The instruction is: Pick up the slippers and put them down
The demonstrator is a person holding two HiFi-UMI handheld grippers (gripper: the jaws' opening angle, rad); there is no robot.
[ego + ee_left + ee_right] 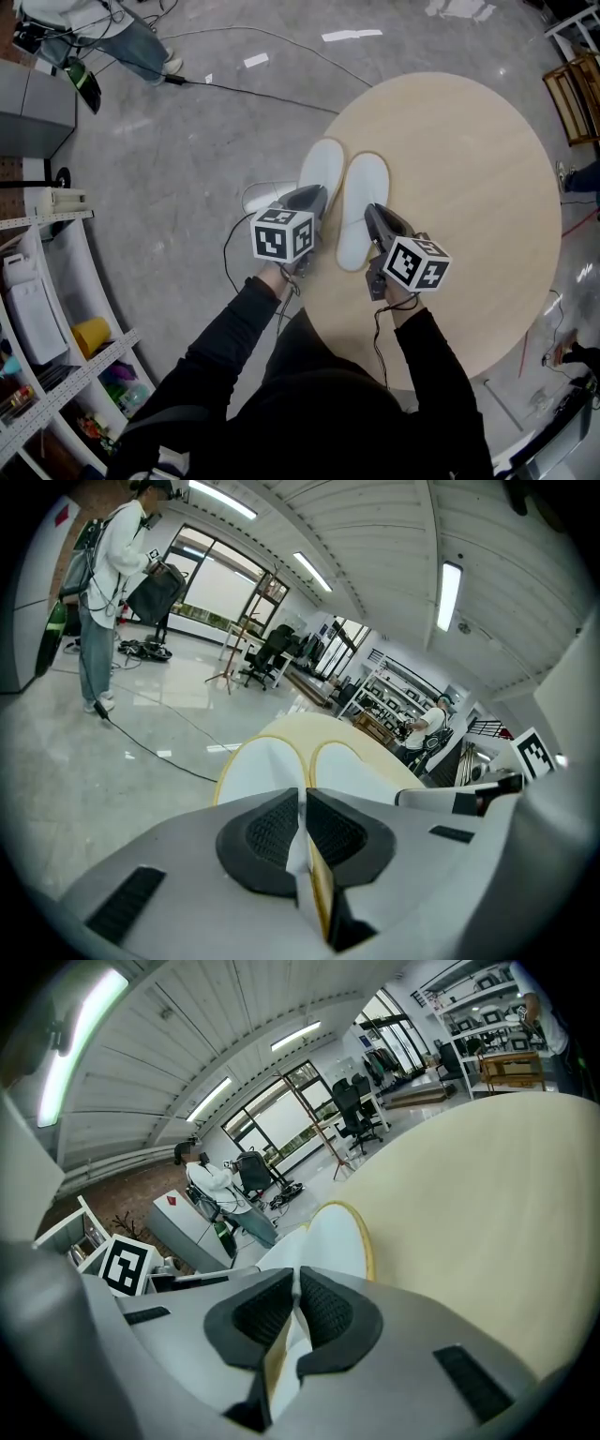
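Head view: the left gripper [314, 202] and the right gripper [376, 218] are each reaching onto the round surface [469, 187], one at the near end of each slipper. The left slipper [322, 171] is lying right along the surface's edge and the right slipper [362, 208] is touching it alongside. The risk here is that the left slipper is sitting so close to the rim that a careless release or a sideways nudge could be tipping it onto the floor [187, 150].

Left gripper view: the left gripper [305, 832] is pinching only the thin rim of the left slipper [258, 771], its jaws pressed nearly together on it. With so shallow a bite on soft, floppy material, the slipper could be sliding out or sagging and dragging across the surface.

Right gripper view: the right gripper [295, 1307] is likewise clamping the narrow edge of the right slipper [336, 1234], with the surface [487, 1204] stretching away beside it. Because the two slippers are touching, moving one could be pushing the other, and a twist of the hand could be folding the edge free of the pads [328, 1309].
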